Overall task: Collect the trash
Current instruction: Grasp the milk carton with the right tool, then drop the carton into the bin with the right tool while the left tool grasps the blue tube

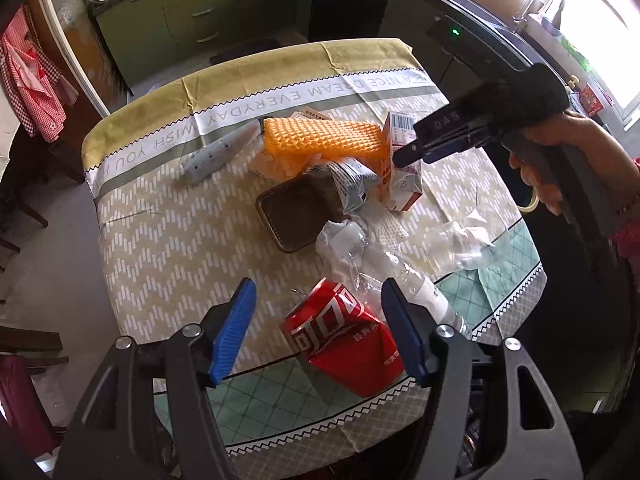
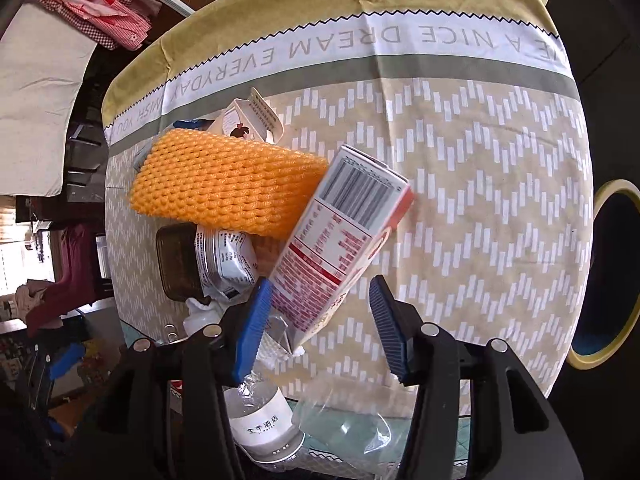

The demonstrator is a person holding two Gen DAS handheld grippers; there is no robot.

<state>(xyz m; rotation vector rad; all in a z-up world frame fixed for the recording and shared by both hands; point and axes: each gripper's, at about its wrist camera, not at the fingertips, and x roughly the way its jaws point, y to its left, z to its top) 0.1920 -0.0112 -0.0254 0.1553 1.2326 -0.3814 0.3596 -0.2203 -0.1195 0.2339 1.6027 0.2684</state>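
Observation:
Trash lies heaped on a table with a patterned cloth (image 1: pixel 168 220). My left gripper (image 1: pixel 316 300) hangs open above a crushed red can (image 1: pixel 344 340), its blue pads not pressing on it. Beyond the can are a clear plastic bottle (image 1: pixel 404 280), a brown tray (image 1: pixel 296 216), a silver pouch (image 1: pixel 352 184) and an orange foam net (image 1: pixel 324 140). My right gripper (image 2: pixel 320 284) is open around the lower end of a tilted red and white carton (image 2: pixel 340 240); its right pad stands apart from it. From the left wrist view, that right gripper (image 1: pixel 408 156) hovers over the carton (image 1: pixel 404 188).
A grey power strip (image 1: pixel 220 156) lies at the far left of the heap, crumpled clear plastic (image 1: pixel 460 244) at the right. A tape roll (image 2: pixel 612 272) hangs by the person's hand. Green cabinets (image 1: pixel 180 12) and a dark counter (image 1: pixel 472 4) stand beyond the table.

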